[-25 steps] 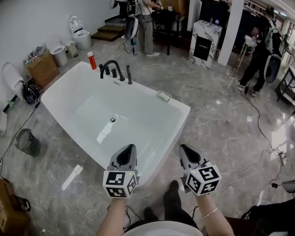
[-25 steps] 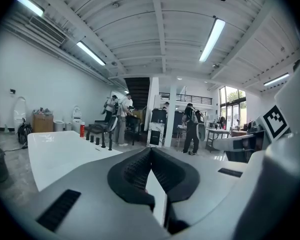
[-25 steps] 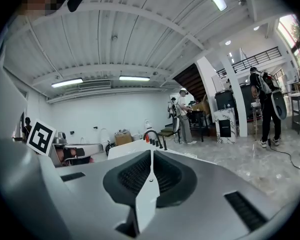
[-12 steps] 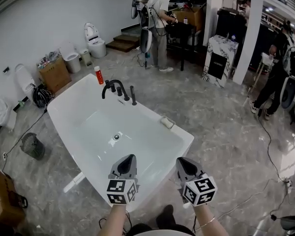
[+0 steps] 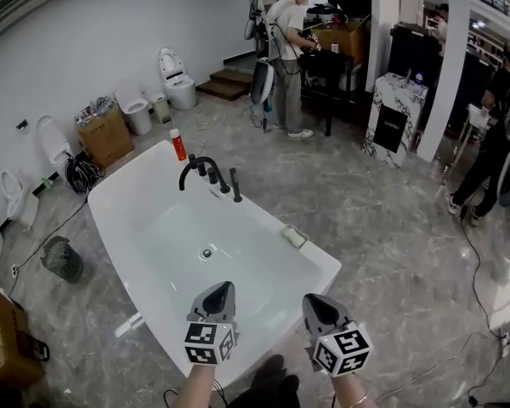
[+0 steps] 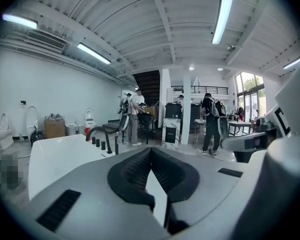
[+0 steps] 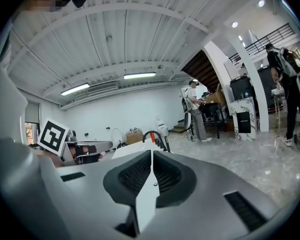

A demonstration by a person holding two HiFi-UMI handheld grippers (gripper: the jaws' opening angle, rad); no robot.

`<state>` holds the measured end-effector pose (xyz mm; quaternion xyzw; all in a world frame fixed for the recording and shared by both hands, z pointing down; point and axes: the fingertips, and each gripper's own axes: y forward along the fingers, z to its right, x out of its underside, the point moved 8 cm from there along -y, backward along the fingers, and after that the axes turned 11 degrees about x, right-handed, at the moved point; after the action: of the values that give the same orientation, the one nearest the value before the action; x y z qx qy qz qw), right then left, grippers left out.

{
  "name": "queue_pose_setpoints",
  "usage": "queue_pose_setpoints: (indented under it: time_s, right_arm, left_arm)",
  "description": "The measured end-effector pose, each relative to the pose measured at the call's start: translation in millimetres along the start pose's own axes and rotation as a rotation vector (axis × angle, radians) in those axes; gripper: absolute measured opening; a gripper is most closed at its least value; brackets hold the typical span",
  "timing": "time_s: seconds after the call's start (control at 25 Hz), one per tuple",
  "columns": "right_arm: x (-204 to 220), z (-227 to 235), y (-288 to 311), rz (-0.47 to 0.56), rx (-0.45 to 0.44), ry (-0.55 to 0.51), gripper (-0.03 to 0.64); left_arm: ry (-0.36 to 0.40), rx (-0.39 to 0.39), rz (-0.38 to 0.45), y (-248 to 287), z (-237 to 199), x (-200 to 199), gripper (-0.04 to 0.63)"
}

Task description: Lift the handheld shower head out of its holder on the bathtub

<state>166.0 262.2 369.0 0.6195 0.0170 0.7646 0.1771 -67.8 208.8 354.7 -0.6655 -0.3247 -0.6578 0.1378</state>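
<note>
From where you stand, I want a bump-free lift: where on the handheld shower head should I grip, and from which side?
Probably the upper shaft of the shower head, well above the bathtub rim. It stands upright and slim at the near end of the black row. The spout and knobs crowd its far side, so come from the near, open side.
</note>
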Motion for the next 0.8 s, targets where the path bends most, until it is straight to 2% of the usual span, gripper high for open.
queue_pose_setpoints:
  time_s: [0.16, 0.8]
  right_arm:
    - [-3.6, 6.3, 44.7, -0.016, -0.012, -0.011, 0.018]
    - [-32.3, -1.2, 268.7, -0.079, -0.047, -0.038, 0.015]
  left_arm:
    - [-0.014, -0.008, -0.004, 34.4, -31.9, -0.4, 0.020]
    - [-0.077, -0.046, -0.022, 169.2, -211.4, -12.1, 0.020]
